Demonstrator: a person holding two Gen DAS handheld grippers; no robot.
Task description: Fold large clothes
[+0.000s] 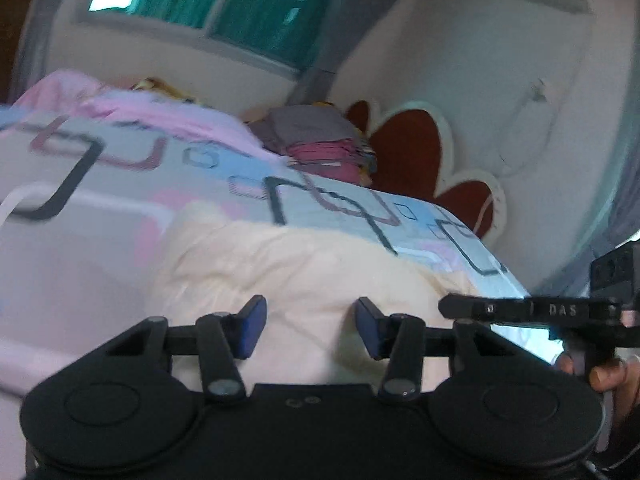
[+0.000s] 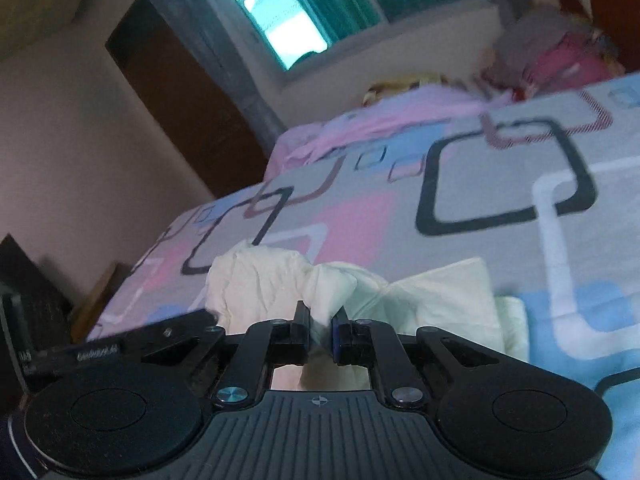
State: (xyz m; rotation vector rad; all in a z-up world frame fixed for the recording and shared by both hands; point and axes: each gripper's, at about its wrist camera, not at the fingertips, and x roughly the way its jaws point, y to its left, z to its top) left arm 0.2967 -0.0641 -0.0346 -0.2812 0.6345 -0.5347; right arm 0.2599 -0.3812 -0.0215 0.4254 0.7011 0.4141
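Observation:
A cream garment [image 1: 304, 264] lies crumpled on the patterned bedsheet [image 1: 120, 184] just beyond my left gripper [image 1: 310, 322]. Its blue pads [image 1: 252, 328] stand apart over the cloth and nothing is pinched between them. In the right wrist view my right gripper [image 2: 320, 330] is shut on a bunched fold of the cream garment [image 2: 272, 280], which rises in a crumpled peak above the fingers. The rest of the garment [image 2: 448, 296] spreads to the right on the sheet [image 2: 480, 172]. The right gripper's black body [image 1: 520, 310] and the hand holding it [image 1: 604, 376] show at the right edge of the left wrist view.
A pink cloth [image 1: 168, 112] and a stack of folded clothes [image 1: 320, 144] lie at the far end of the bed by a red flower-shaped headboard [image 1: 408, 148]. Behind are a window with green curtains [image 2: 312, 4] and a dark door [image 2: 180, 92]. The bed's edge drops off at left [image 2: 132, 276].

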